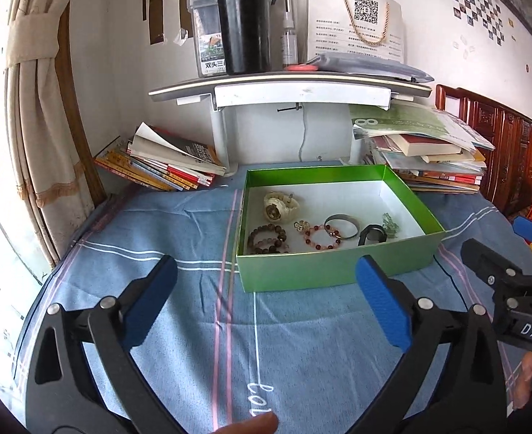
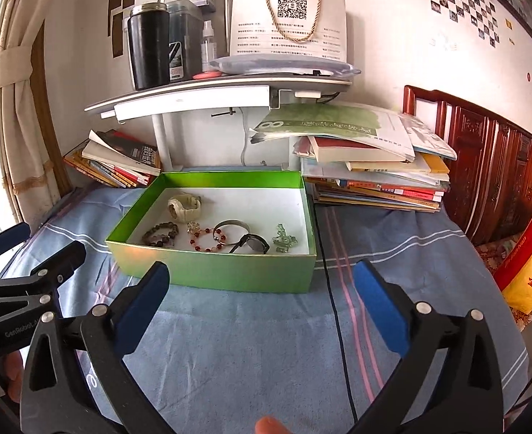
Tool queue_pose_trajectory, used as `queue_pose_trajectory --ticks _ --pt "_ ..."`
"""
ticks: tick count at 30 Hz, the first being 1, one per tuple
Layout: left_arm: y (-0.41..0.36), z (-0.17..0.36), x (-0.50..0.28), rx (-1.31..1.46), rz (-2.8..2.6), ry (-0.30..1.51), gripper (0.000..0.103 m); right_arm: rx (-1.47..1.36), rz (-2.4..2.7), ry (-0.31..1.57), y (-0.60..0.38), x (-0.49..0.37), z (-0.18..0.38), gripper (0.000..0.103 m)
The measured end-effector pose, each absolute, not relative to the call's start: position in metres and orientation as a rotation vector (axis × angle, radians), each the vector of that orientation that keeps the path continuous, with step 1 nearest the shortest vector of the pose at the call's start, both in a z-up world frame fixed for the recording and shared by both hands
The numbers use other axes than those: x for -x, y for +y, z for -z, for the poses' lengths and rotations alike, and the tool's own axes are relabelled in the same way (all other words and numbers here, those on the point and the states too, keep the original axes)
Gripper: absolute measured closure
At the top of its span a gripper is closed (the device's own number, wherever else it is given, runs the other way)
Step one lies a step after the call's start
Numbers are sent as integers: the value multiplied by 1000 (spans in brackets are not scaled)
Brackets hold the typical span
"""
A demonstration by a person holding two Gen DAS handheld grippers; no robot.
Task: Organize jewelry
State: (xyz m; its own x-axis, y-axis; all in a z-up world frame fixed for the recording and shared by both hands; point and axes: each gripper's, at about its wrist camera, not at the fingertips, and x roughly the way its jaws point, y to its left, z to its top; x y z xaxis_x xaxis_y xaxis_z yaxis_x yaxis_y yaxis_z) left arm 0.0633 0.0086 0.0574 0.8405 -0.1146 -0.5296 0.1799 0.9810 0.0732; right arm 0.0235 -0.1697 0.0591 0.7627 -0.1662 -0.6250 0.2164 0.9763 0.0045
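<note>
Both the left hand-held gripper (image 1: 266, 300) and the right hand-held gripper (image 2: 260, 300) are wide open and empty, and the small, light, slippery bracelets (image 1: 322, 235) in the box (image 1: 338, 267) near the table's back edge are best pinched by the band.

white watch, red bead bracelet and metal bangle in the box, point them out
white watch (image 1: 277, 207), left wrist view, on its dial
red bead bracelet (image 1: 320, 237), left wrist view, on its beads
metal bangle (image 2: 234, 223), right wrist view, on its far rim
</note>
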Motion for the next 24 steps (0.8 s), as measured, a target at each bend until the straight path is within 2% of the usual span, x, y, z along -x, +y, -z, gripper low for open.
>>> queue_pose_trajectory --ticks 24 --pt "16 -58 -59 -112 153 554 4 -60 205 674 -163 -23 -60 3"
